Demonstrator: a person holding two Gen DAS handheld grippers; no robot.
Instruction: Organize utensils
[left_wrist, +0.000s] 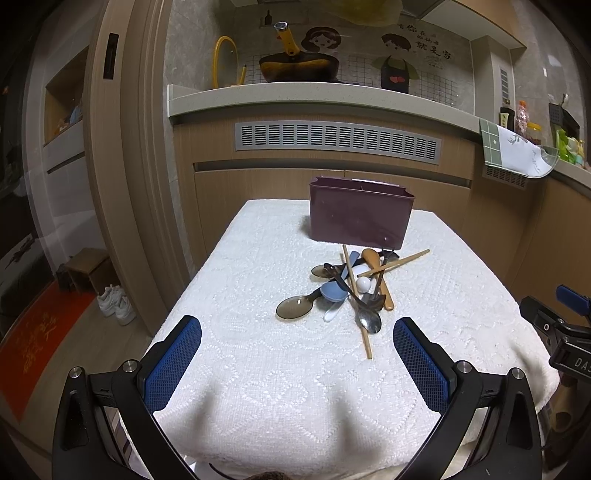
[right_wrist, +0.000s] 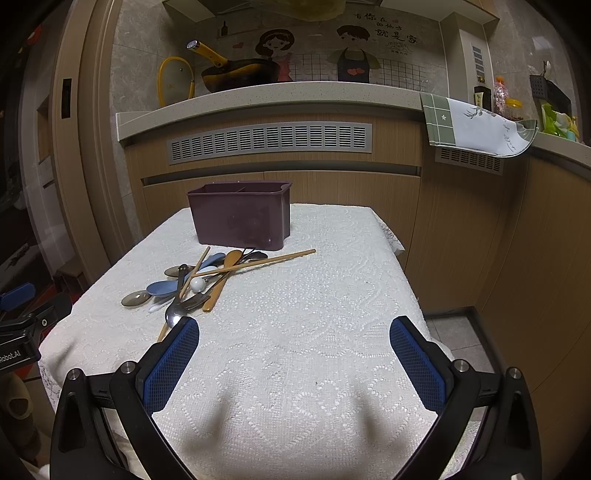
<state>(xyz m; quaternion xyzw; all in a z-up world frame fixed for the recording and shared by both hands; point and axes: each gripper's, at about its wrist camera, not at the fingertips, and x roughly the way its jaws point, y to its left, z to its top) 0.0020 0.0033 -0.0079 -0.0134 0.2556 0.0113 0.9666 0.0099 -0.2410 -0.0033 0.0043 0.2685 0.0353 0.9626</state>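
Hovering over the near edge of the bench (left_wrist: 258, 369), the left gripper (left_wrist: 297, 360) has its blue-padded fingers (left_wrist: 173, 363) spread wide, nothing between them. Right gripper (right_wrist: 293, 360): same state, fingers (right_wrist: 417, 363) apart and empty, above the white lace cloth (right_wrist: 314, 314). Landmark: purple utensil holder (left_wrist: 360, 214), upright at the far side of the bench. Utensil pile (left_wrist: 351, 291) lies just in front of the holder: spoons, a blue ladle-shaped spoon (left_wrist: 334, 291), a wooden spoon (right_wrist: 219, 280) and chopsticks (right_wrist: 255, 263) crossed over one another. One chopstick tip nearly touches the holder's base.
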